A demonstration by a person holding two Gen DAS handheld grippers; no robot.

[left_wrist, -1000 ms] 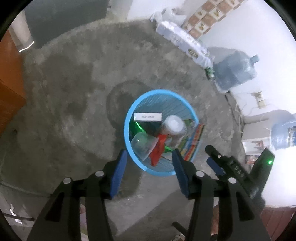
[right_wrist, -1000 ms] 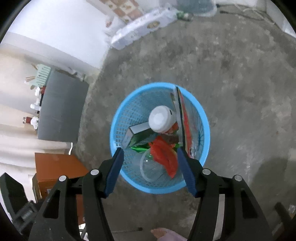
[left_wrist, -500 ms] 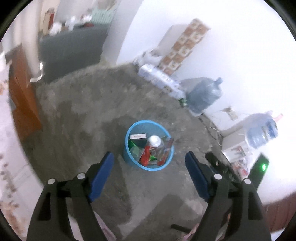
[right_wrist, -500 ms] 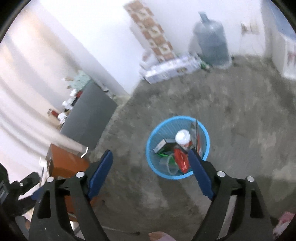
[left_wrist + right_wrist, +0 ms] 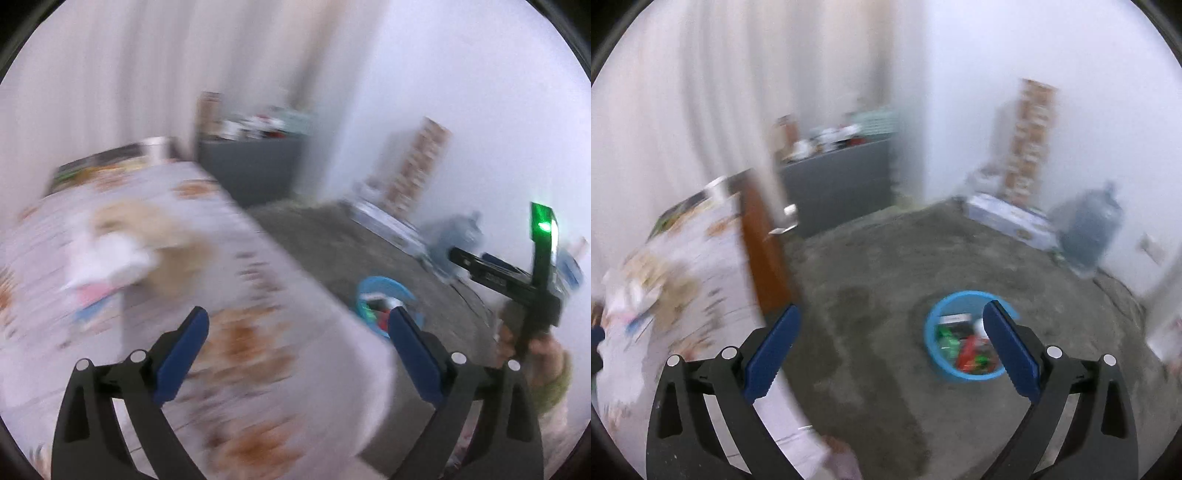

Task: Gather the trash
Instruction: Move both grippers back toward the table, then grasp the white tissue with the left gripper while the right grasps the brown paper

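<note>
Both views are motion-blurred. A blue trash basket [image 5: 938, 354] stands on the grey floor, holding mixed trash, red and green wrappers [image 5: 967, 352] among it. In the left wrist view the basket [image 5: 384, 286] shows past the table's corner. My left gripper [image 5: 297, 328] is open and empty, above the patterned tablecloth [image 5: 236, 332]. Blurred white, pink and blue items [image 5: 99, 273] lie on the table ahead of it. My right gripper [image 5: 890, 328] is open and empty, held high over the floor, left of the basket. It also shows in the left wrist view [image 5: 509, 284], at the right.
A table with a floral cloth [image 5: 683, 280] and a wooden side [image 5: 764, 254] is at the left. A grey cabinet [image 5: 842, 181] stands against the far wall. A white carton [image 5: 1008, 218], a water jug [image 5: 1089, 229] and a patterned column [image 5: 1030, 140] are at the back right.
Both grippers have risen and swung away from the basket toward the table. The basket now looks small and lies to the right. Both stay open and empty.
</note>
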